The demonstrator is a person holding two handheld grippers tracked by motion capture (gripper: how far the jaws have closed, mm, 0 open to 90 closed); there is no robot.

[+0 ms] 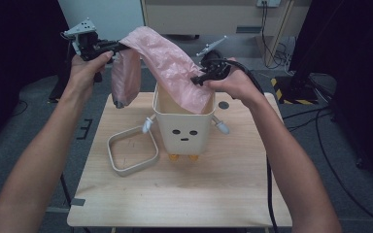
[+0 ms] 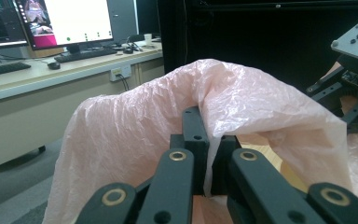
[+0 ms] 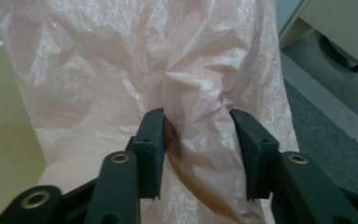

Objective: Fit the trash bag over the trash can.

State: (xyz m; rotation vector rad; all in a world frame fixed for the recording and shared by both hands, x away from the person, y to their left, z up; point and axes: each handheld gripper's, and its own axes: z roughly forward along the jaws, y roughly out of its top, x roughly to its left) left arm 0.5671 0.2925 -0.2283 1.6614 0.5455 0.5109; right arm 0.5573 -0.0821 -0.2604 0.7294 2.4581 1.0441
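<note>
A crinkled pink plastic bag (image 1: 165,63) arches from my left gripper (image 1: 121,47) down into a cream bin (image 1: 182,128) with a face and small legs, which stands mid-table. The left gripper is held up at the far left and is shut on the bag's edge (image 2: 135,130), its jaws (image 2: 209,140) pinched together on the film. My right gripper (image 1: 196,80) sits at the bin's far right rim. Its jaws (image 3: 198,140) stand apart with a bulging fold of the bag (image 3: 121,70) between them, not pinched flat. The bag hides the bin's inside.
A cream, rounded square ring (image 1: 132,151) lies flat on the wooden table (image 1: 184,194) to the left of the bin. A black cable (image 1: 270,184) trails off the right side. Beyond the table are grey floor, a desk with monitors (image 2: 65,23) and dark stands.
</note>
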